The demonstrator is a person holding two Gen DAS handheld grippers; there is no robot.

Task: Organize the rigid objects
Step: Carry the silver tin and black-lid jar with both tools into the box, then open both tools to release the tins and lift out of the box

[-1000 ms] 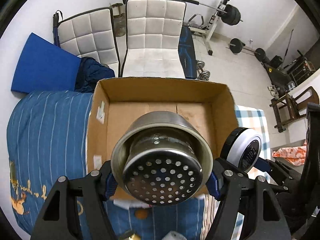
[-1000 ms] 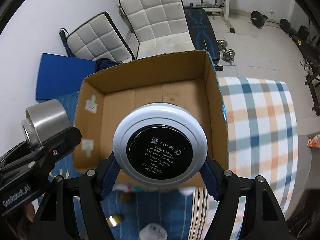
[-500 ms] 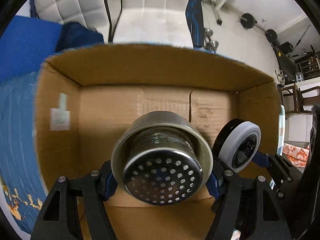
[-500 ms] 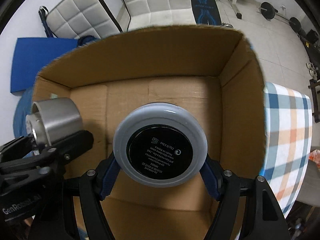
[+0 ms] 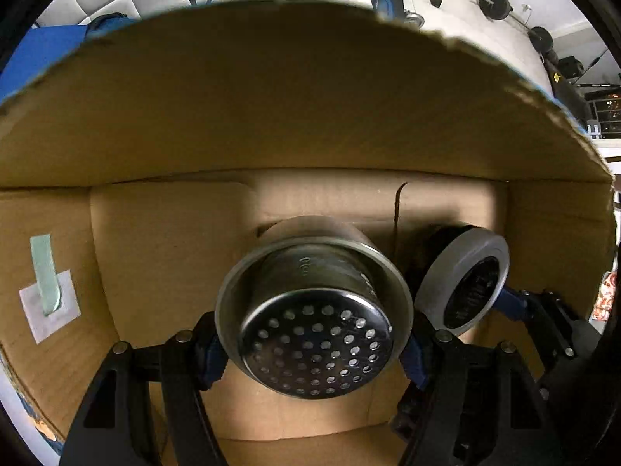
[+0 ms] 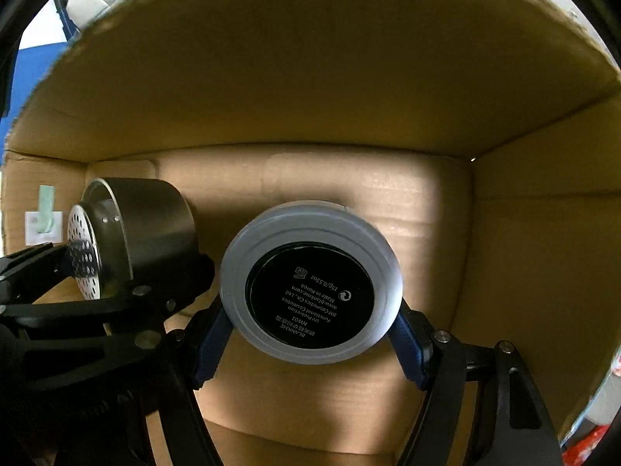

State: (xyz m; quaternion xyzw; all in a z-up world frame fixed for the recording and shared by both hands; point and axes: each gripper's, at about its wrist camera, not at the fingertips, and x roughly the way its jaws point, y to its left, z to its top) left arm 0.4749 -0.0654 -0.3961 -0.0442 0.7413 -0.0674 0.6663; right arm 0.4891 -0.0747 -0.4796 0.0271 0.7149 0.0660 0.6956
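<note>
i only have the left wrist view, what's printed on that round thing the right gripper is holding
Observer: The round compact has a black centre label with white print; "Made in Korea" and "UV Protection" are readable in the right wrist view.
Operator: is the right gripper really clamped on it
Observer: Yes, the right gripper has a blue pad pressed against each side of its rim.
Operator: how does my metal strainer cup look from over there
Observer: The metal strainer cup shows side-on, its plain steel wall visible, held by the left gripper to the left of the compact.
Operator: what's past the compact on the far side
Observer: The right wall of the cardboard box, bare, with nothing against it.
</note>
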